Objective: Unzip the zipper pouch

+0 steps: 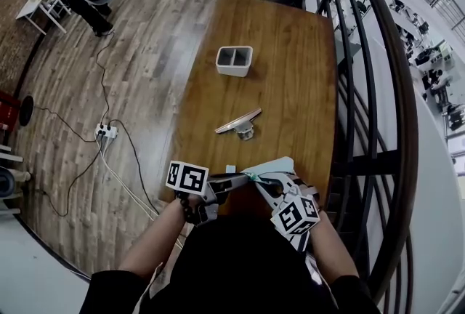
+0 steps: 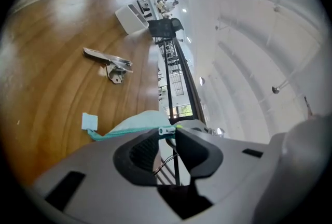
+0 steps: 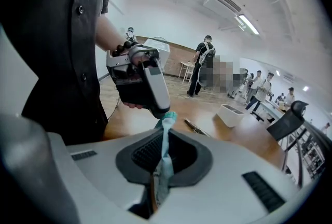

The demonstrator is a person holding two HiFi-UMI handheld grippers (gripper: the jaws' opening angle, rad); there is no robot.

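A teal zipper pouch (image 1: 275, 166) hangs between my two grippers over the near edge of the wooden table (image 1: 290, 51). My left gripper (image 1: 245, 177) comes in from the left. In the left gripper view its jaws (image 2: 174, 133) are pinched on the small white zipper pull (image 2: 167, 130), and the pouch (image 2: 132, 124) trails off to the left. My right gripper (image 1: 263, 183) is shut on the pouch's fabric. In the right gripper view the teal cloth (image 3: 167, 125) runs up out of its jaws (image 3: 165, 159) to the left gripper's tip (image 3: 158, 109).
A white two-compartment bin (image 1: 234, 60) stands mid-table. A metal clip-like tool (image 1: 240, 122) lies nearer, and a small pale tag (image 1: 230, 168) lies by the pouch. A black railing (image 1: 378, 87) runs along the table's right side. A power strip with cables (image 1: 107, 132) lies on the floor at left.
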